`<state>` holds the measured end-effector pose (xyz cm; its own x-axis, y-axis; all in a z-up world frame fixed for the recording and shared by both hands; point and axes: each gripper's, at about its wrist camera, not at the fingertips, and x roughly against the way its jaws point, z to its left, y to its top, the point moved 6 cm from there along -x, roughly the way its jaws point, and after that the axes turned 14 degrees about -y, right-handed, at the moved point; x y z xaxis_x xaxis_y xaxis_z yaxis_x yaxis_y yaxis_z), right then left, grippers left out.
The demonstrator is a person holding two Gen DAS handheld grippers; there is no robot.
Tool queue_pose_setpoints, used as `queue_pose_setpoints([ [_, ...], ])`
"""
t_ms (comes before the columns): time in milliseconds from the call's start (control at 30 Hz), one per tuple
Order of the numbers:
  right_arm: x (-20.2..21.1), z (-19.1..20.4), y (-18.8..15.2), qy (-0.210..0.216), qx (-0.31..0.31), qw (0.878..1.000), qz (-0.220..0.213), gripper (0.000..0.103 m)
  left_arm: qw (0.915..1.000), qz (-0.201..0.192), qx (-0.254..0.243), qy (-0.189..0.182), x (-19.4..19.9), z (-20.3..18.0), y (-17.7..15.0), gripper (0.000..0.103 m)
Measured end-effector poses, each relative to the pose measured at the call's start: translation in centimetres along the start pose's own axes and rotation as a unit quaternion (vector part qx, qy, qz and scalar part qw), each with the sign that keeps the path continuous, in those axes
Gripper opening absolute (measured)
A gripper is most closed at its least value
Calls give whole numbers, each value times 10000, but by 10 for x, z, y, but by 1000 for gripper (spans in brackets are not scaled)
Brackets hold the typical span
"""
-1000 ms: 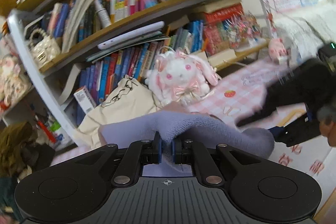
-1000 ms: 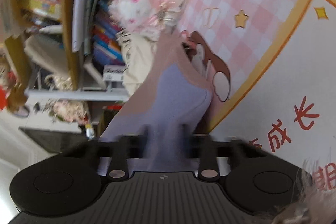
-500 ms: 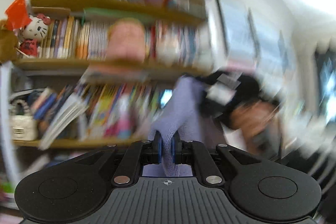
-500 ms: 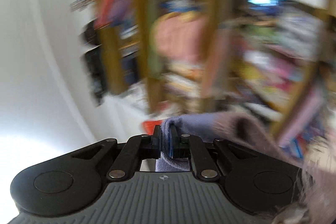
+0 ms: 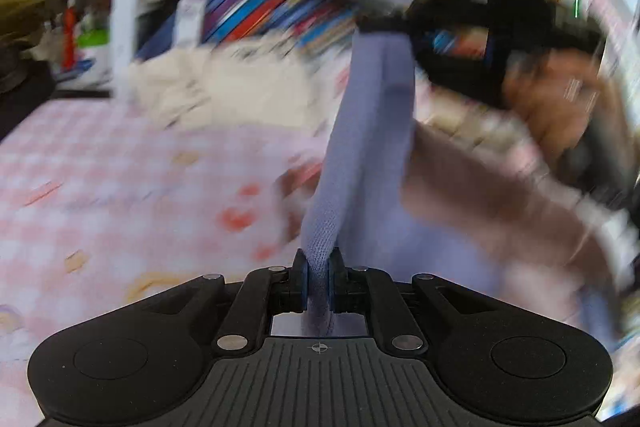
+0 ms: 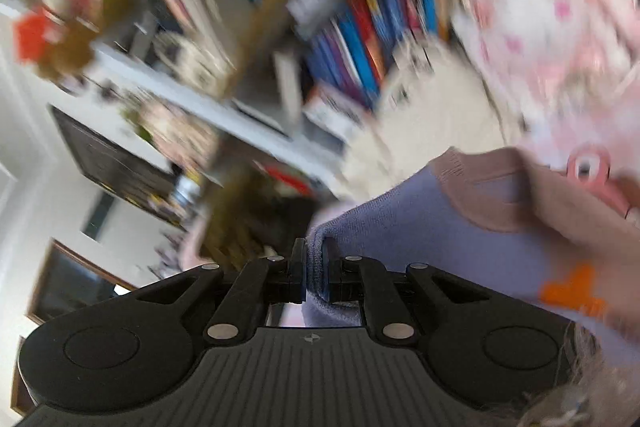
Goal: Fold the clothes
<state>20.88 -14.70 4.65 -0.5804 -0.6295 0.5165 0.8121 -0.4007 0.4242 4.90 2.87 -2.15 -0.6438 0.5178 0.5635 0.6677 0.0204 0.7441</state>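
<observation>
A lilac knit garment (image 5: pixel 372 115) with dusty-pink trim hangs stretched in the air between both grippers. In the left wrist view my left gripper (image 5: pixel 318 267) is shut on a fold of its lilac edge. The cloth runs up from there to the right gripper (image 5: pixel 394 27), held by a hand (image 5: pixel 560 95) at the upper right. In the right wrist view my right gripper (image 6: pixel 314 263) is shut on another lilac edge of the garment (image 6: pixel 420 231); the pink collar band (image 6: pixel 480 183) and an orange motif (image 6: pixel 572 291) lie to the right. Both views are motion-blurred.
A pink checked bedspread (image 5: pixel 120 179) lies below the garment. Behind it stand a cream tote bag (image 5: pixel 224 87) and a bookshelf (image 5: pixel 272 7) packed with books. A pink and white plush rabbit (image 6: pixel 552 39) sits by the shelf.
Both grippers have swung and rolled with the garment still pinched. The left view has dropped from the upper shelves to the bedspread, and the cloth now hangs taut between the grippers.
</observation>
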Motion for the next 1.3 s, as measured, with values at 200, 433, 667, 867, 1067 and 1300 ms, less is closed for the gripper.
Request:
queue_pose_setpoints([
  [200,-57,35,-21,-676,1059,9920,102,14,9979,384,242,455,-14,50,0,14],
  [433,-29,3,-57,-1170,1822,9762,-94,48,9939,156,350,1036,19,79,1,47],
  [667,51,-95,-117,-3009,2784,9117,-266,48,9958,-19,26,910,32,54,4,51],
  [867,108,-151,-159,-3928,3074,8663,-268,48,9854,622,-1562,254,-38,-37,-14,56],
  [1067,134,-181,-182,-4199,2089,8832,-69,35,9319,1172,-3415,-351,-95,-131,-54,56],
  [1300,144,-167,-204,-3914,2026,8973,248,17,8931,1354,-4268,-434,-133,-170,-70,56],
])
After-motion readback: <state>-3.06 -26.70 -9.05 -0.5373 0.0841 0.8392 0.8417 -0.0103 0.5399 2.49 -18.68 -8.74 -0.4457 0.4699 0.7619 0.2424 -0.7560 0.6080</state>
